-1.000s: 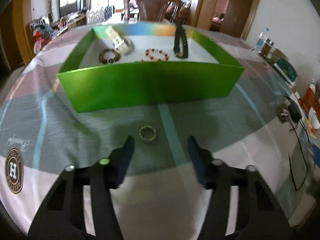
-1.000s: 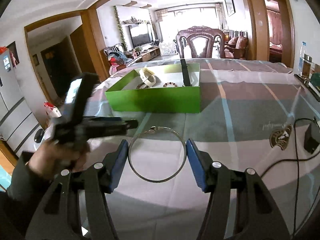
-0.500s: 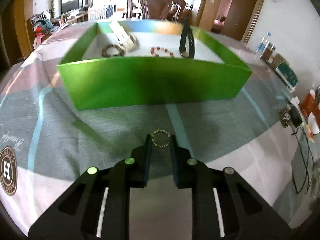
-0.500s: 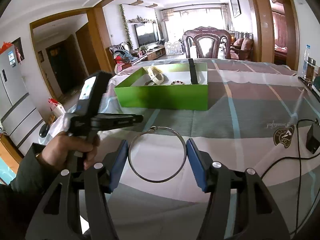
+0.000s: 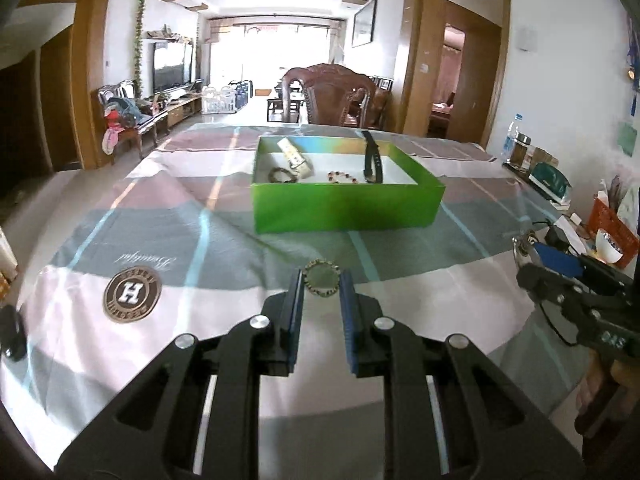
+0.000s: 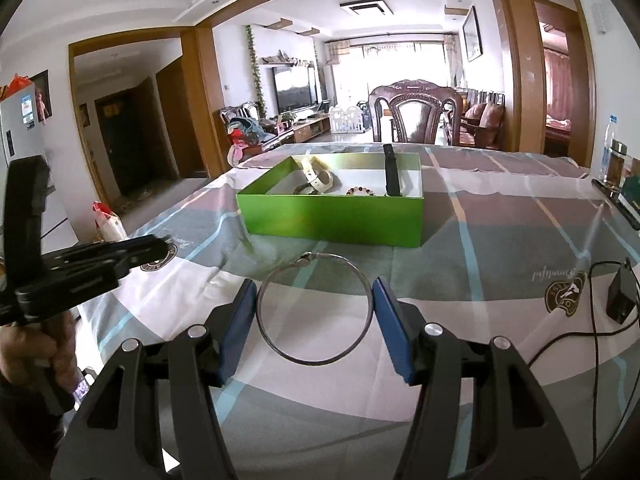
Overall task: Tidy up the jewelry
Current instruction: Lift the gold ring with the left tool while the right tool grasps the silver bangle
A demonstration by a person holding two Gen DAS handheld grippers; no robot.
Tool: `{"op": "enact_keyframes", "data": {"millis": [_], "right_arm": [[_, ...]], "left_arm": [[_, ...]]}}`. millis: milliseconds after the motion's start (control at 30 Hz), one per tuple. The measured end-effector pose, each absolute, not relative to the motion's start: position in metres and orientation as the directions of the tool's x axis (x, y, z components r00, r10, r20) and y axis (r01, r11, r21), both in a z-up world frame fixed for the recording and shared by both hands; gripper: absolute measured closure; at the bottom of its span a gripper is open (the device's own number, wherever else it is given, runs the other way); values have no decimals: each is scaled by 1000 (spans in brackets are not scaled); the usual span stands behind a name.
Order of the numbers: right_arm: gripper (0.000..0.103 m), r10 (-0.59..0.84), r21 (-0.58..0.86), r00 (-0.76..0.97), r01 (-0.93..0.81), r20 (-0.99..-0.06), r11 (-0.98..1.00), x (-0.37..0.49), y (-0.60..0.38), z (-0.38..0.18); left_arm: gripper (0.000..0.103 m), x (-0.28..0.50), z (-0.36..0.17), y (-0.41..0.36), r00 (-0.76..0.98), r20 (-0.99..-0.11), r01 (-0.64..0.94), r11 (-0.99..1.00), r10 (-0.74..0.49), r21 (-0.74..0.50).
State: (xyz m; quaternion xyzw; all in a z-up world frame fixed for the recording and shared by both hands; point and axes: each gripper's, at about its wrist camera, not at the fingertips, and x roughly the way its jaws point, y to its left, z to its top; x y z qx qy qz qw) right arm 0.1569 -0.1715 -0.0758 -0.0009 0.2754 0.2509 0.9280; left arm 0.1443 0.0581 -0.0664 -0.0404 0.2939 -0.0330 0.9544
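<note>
1. Your left gripper [image 5: 321,280] is nearly closed, its pads pinching a small beaded ring [image 5: 321,279] between the tips; the ring looks raised off the tablecloth [image 5: 224,320].
2. Your right gripper [image 6: 315,307] stands wide, both pads against the rim of a large silver bangle [image 6: 315,308] held between them; whether it rests on the cloth or hangs clear, you cannot tell.
3. Ahead of both claws sits the green box [image 5: 346,208]; inside it lie a cream strap [image 5: 296,158], a dark bead bracelet [image 5: 283,175], a reddish bead bracelet [image 5: 342,177] and a black band [image 5: 372,160] leaning on the far wall.
4. Only your left camera shows the right tool from the side, out to its right; only your right camera shows your left hand [image 6: 44,348] gripping the other tool's handle, plus a black adapter [image 6: 622,295] with its cable.
</note>
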Motion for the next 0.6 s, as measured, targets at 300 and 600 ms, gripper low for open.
{"op": "enact_keyframes", "data": {"millis": [300,600], "right_arm": [[44,449,136,724,-449,-523,883,154,-171,-79],[44,443,139,725,-441,-528,887,154,-172,-82]], "left_arm": [[85,138,-72,58,819,-565,50,994,-96,-96],[85,138,-73,58,816,-569,56,993,-103,-100]]}}
